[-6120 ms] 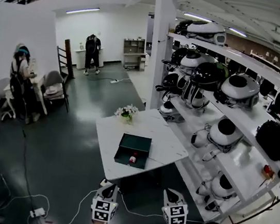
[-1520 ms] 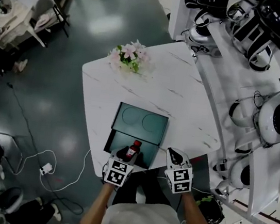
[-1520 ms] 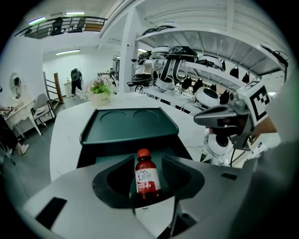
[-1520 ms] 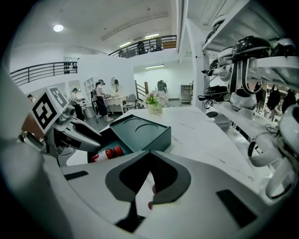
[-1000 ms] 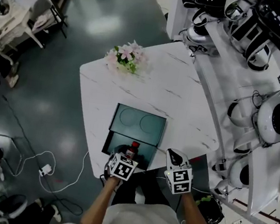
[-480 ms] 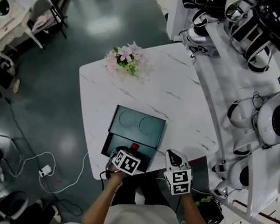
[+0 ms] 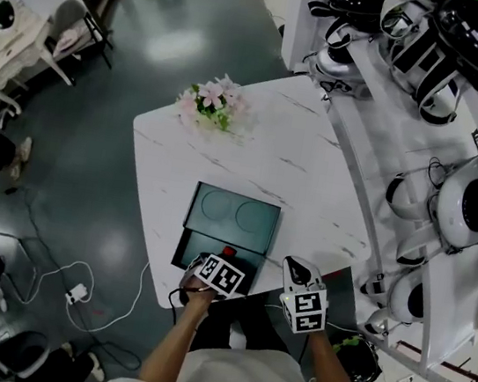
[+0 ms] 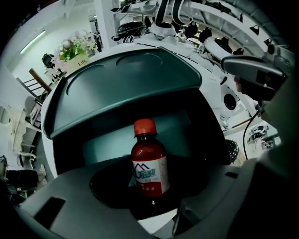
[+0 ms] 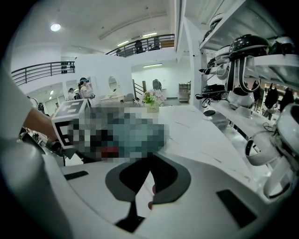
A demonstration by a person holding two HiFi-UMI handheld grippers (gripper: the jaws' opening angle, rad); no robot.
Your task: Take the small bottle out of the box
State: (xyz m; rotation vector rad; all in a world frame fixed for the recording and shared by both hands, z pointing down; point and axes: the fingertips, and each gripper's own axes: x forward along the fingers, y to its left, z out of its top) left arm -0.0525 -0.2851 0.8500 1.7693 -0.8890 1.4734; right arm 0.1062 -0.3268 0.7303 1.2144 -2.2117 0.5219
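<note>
A dark green box (image 7: 196, 258) lies near the front edge of the white marble table (image 7: 312, 179), its lid (image 7: 233, 216) folded back flat. Inside it stands the small bottle (image 8: 149, 164), with dark red contents, a red cap and a white label. In the head view only the bottle's cap (image 7: 228, 251) shows past the marker cube. My left gripper (image 7: 217, 264) reaches into the box. In the left gripper view its jaws stand on either side of the bottle, closing, with gaps still showing. My right gripper (image 7: 296, 268) hovers to the right of the box, shut and holding nothing.
A pot of pink and white flowers (image 7: 208, 103) stands at the table's far left corner. Shelves (image 7: 374, 179) with robot heads and helmets run along the right, close to the table. A power strip (image 7: 77, 292) and cables lie on the dark floor at the left.
My left gripper has tipped forward and moved deeper over the box, so its cube now covers most of the bottle. The right gripper has hardly moved.
</note>
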